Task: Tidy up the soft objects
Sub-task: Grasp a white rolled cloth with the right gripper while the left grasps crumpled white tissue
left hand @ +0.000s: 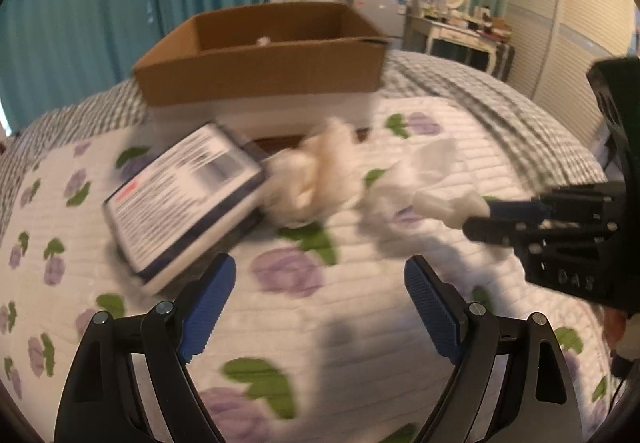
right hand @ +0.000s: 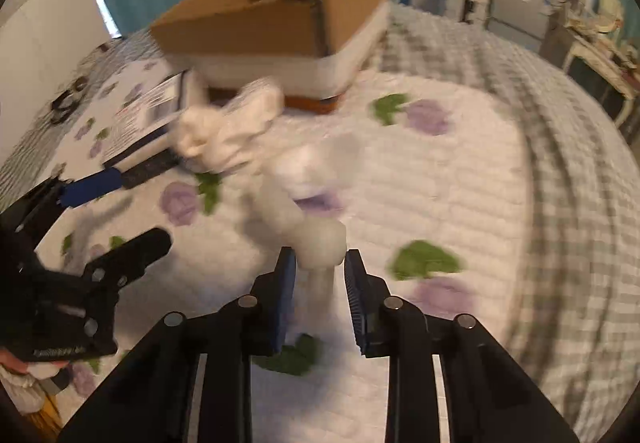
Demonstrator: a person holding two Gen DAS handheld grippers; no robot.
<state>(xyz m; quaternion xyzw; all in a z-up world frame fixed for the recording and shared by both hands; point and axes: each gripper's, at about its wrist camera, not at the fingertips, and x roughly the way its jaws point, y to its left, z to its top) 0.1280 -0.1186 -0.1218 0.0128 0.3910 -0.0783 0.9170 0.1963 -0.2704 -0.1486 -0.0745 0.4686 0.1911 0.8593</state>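
White cloth [right hand: 316,243] is pinched at one end by the right gripper [right hand: 320,263], so pickup is under way; the left gripper [left hand: 320,279] hovers spread, empty; next, lift it toward the cardboard box [right hand: 280,15].

Motion blur smeared both views, so the print on the flat dark-edged package [left hand: 184,199] could not be read and the cream bundle [left hand: 312,175] beside it showed no clear shape. Inside the cardboard box [left hand: 260,79] only a small pale scrap [left hand: 263,41] peeked above the wall, the rest hidden. The white cloth [right hand: 316,243] ran down between the right gripper [right hand: 320,275] pads, its lower end lost against the quilt [right hand: 440,183].
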